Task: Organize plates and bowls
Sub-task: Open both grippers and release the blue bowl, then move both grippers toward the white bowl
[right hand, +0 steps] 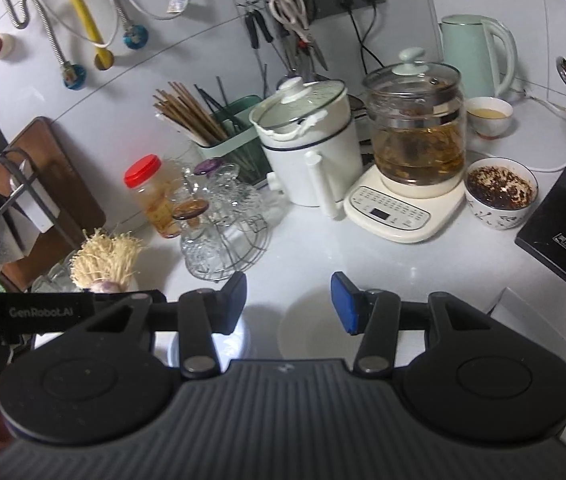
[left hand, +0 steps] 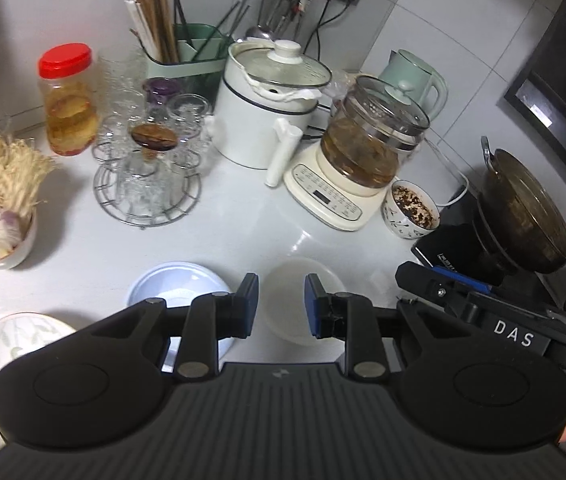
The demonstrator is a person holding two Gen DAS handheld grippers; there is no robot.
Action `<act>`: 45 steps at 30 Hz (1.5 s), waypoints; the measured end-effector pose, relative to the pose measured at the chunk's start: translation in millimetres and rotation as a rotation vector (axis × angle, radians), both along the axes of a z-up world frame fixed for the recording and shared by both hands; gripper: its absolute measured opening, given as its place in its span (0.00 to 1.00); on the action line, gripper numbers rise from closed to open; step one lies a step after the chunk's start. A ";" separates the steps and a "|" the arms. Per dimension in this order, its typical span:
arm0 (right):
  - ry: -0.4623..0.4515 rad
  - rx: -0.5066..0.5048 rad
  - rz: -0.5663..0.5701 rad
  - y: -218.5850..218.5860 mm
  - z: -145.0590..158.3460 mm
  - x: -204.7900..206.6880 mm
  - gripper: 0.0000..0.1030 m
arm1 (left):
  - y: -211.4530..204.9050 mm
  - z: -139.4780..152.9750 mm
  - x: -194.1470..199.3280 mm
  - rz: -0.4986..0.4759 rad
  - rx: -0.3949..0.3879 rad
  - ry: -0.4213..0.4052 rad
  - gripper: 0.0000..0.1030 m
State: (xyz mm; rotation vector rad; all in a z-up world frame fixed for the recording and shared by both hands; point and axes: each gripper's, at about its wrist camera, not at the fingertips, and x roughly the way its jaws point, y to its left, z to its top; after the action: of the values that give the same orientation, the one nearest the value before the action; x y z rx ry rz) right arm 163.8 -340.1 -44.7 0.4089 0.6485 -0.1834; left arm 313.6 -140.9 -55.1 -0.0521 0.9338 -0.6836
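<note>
Both the left gripper (left hand: pixel 281 304) and right gripper (right hand: pixel 289 304) hover spread and empty above the white bowl (left hand: pixel 303 300), so converging together they could collide or knock it into the neighbouring blue-rimmed plate (left hand: pixel 179 286).

Red-lidded jar (left hand: pixel 67 98), chopstick holder (left hand: pixel 187 56), white cooker (left hand: pixel 267 112), glass kettle (left hand: pixel 371 140)

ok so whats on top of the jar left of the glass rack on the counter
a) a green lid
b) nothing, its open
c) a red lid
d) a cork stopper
c: the clear plastic jar, with yellowish contents, carries a red screw lid and stands just left of the glass rack on the counter; the right wrist view shows the same red lid.
</note>
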 end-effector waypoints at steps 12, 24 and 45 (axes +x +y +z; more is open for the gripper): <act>0.059 0.038 0.005 -39.7 -27.6 5.6 0.49 | -51.6 -39.7 17.0 -0.003 0.068 0.044 0.45; 0.124 0.058 0.073 -74.2 -61.1 35.4 0.49 | -82.8 -56.7 49.5 0.032 0.114 0.024 0.45; 0.349 0.256 0.117 -96.1 -155.3 79.7 0.30 | -91.2 -124.7 69.1 0.055 0.171 0.157 0.45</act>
State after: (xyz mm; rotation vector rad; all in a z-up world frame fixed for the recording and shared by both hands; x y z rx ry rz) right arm 243.5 -436.2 -200.0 0.5901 1.0432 -0.0592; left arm 382.7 -232.1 -179.8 0.0209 1.1349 -0.5522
